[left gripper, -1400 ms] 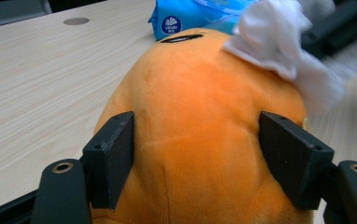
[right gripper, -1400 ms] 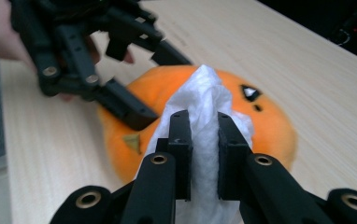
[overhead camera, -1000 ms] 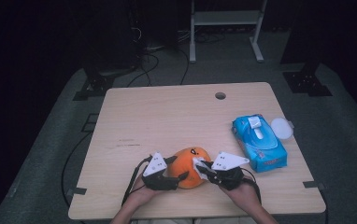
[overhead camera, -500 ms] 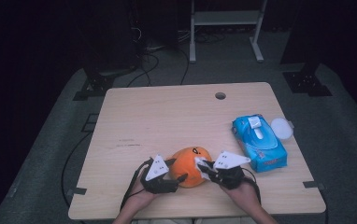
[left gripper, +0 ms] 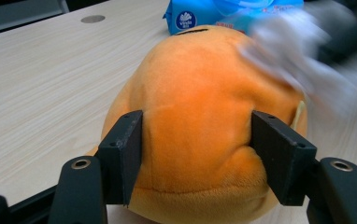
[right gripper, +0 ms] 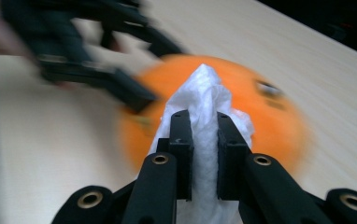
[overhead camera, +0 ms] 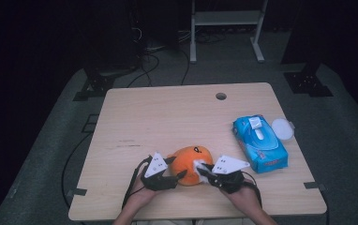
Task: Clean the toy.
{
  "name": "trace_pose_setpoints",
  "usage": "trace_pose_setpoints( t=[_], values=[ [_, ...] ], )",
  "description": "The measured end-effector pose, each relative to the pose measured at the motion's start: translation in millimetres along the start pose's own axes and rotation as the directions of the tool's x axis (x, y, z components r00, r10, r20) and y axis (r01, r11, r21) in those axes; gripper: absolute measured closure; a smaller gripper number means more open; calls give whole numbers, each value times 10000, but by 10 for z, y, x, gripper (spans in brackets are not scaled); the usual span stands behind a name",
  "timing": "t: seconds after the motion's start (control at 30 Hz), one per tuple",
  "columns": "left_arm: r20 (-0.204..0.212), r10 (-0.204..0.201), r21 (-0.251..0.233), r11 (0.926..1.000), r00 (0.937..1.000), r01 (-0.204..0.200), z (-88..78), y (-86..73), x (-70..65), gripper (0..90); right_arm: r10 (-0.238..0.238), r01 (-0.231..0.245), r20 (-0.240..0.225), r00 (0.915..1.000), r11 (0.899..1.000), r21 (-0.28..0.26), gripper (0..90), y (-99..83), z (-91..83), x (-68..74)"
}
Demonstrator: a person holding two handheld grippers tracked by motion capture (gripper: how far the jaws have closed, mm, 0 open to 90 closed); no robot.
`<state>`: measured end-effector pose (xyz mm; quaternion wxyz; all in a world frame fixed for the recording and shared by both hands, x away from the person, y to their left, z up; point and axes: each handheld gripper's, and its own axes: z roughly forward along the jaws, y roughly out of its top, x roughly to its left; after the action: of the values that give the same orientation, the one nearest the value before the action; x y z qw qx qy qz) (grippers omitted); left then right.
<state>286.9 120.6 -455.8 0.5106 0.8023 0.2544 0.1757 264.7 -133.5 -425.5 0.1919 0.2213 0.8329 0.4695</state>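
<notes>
1. An orange plush toy (overhead camera: pixel 192 164) is sitting on the wooden table (overhead camera: pixel 167 117) near the six o'clock edge, between the two grippers; a small dark stitched mark is showing on its top toward one o'clock
2. The left gripper (overhead camera: pixel 175 177) is lying at the toy's eight o'clock; in the left gripper view (left gripper: pixel 193 154) its jaws have just been closing and are standing at a middling width, with the pads (left gripper: pixel 125 149) pressing into the plush on both flanks
3. The right gripper (overhead camera: pixel 201 172) is sitting at the toy's four o'clock, its jaws pinched narrow on a crumpled white wipe (right gripper: pixel 204 107); in the right gripper view (right gripper: pixel 203 154) the wipe is sticking up between the pads and lying against the toy's side
4. In the high view the wipe (overhead camera: pixel 199 166) is showing as a white wad touching the toy at its four o'clock
5. A person's hands (overhead camera: pixel 142 197) are coming in from six o'clock, each one carrying a gripper
6. A blue pack of wipes (overhead camera: pixel 260 143) is lying at the toy's two o'clock, near but apart from it, with its top flap standing open; I cannot tell how many wipes are inside
7. A round white lid (overhead camera: pixel 282 129) is resting just beside the pack at its one o'clock
8. A small round hole (overhead camera: pixel 221 96) is sitting in the table toward twelve o'clock, well apart from the toy
</notes>
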Motion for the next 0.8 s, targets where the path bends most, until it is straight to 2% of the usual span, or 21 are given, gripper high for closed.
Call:
trace_pose_setpoints(
  t=[0.03,0.1,0.13,0.2,0.23,0.3,0.33,0.4,0.47,0.53,0.6,0.67,0.73,0.77,0.8],
  values=[
    [11,-28,-34,10000,10000,28,6,-2,9,370,-237,238,-222,9995,9997,23,792,20,23,64],
    [-43,-36,-66,10000,10000,36,-4,2,25,340,-828,828,36,9966,9963,216,792,49,68,141],
    [-45,-232,-182,9996,9997,231,-18,5,34,292,-692,692,-2,9976,9974,212,792,49,78,115],
    [155,-640,-496,9967,9978,647,-58,18,56,218,-96,97,-151,9998,9999,126,793,15,71,-6],
    [218,-692,-511,9962,9974,702,-67,22,53,195,342,-341,-240,9991,9994,40,793,-21,55,-77],
    [321,-661,-386,9970,9973,674,-58,20,37,194,847,-850,-366,9957,9964,-50,793,-59,25,-138],
    [402,-623,-287,9976,9972,635,-35,11,21,202,871,-873,-364,9955,9962,-50,793,-62,19,-137],
    [221,-274,15,9996,9994,273,15,2,-26,250,828,-832,-388,9958,9965,-64,792,-45,16,-79],
    [257,98,45,9999,9996,-99,32,11,-49,291,293,-295,-403,9988,9996,-44,792,-1,24,36],
    [258,259,34,9997,9993,-260,40,16,-63,307,-95,93,-412,9991,10000,-32,791,43,39,91],
    [285,235,25,9997,9993,-236,38,12,-61,315,-225,227,-142,9996,9997,79,790,61,49,46],
    [329,242,-68,9997,9992,-240,36,5,-55,310,147,-148,30,9999,9999,38,790,30,41,-69],
    [81,-23,-84,10000,10000,24,35,13,-45,236,486,-486,166,9987,9988,-3,790,-12,13,-153],
    [47,-265,-51,9996,9996,265,45,13,-36,174,570,-570,222,9981,9984,-34,790,-24,-4,-166],
    [82,-415,1,9991,9991,415,54,9,-28,155,509,-509,267,9983,9987,-11,790,-31,-18,-166]
  ],
)
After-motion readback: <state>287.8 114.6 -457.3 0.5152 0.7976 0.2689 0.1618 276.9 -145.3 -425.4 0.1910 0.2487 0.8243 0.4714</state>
